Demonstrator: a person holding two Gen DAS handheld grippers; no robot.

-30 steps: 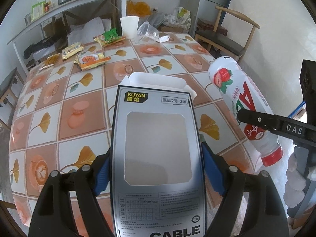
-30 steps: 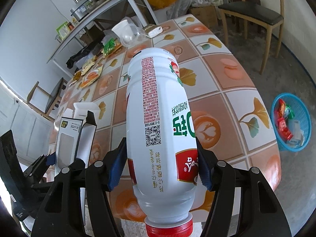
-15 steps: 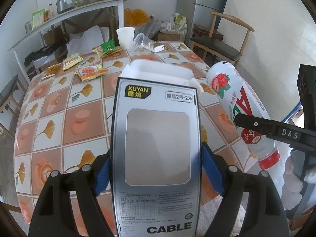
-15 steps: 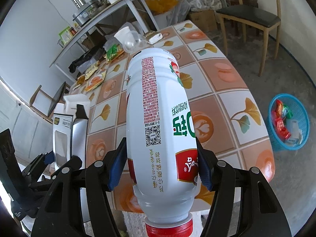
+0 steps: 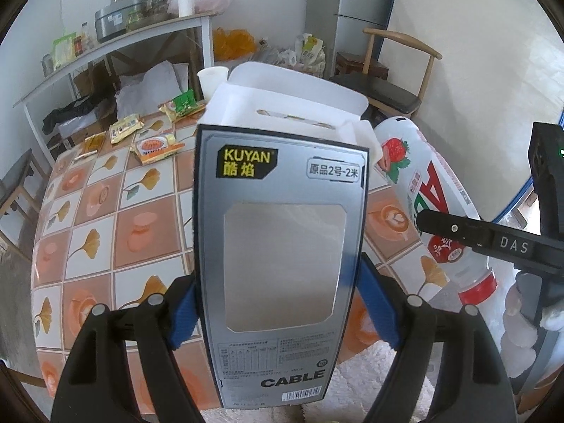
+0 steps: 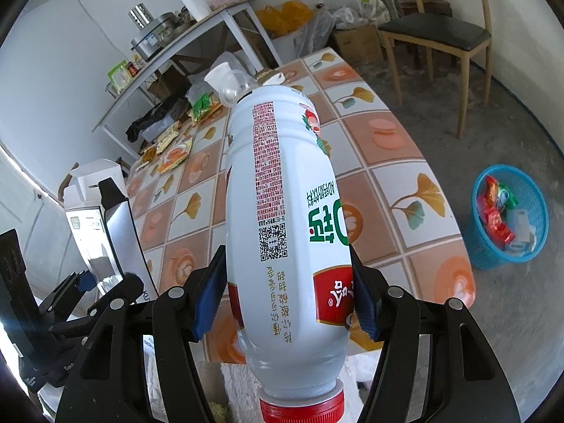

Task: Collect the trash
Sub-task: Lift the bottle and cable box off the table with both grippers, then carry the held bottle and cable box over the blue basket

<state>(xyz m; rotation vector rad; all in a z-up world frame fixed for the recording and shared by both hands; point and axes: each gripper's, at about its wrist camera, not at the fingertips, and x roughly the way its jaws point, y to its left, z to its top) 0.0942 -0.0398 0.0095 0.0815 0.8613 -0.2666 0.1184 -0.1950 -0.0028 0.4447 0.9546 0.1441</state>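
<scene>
Two pieces of trash are up in the air, one in each claw. The left gripper [image 5: 278, 303] has its blue pads pressed wide apart against the sides of one grey cable box [image 5: 282, 246], top flap open and white inside, held upright above the near edge of the table [image 5: 148, 246]. The right gripper [image 6: 287, 294] is clamped on one white drink bottle [image 6: 285, 218] with a strawberry label, held upside down — its red cap [image 6: 301, 410] points back toward the camera. The bottle sits just to the right of the box; they are near but apart.

Beyond them, the tiled table carries more litter: about five snack wrappers [image 5: 155, 144] in a loose cluster at the far left, one white paper cup [image 5: 211, 77] and one clear plastic cup [image 6: 234, 86] lying on its side near it. On the floor to the right of the table stands one blue basket [image 6: 483, 246] already holding red and green wrappers — well apart from both claws. One wooden chair [image 6: 437, 31] stands beyond the table's far end, and a white shelf [image 5: 105, 46] with pots runs along the wall.
</scene>
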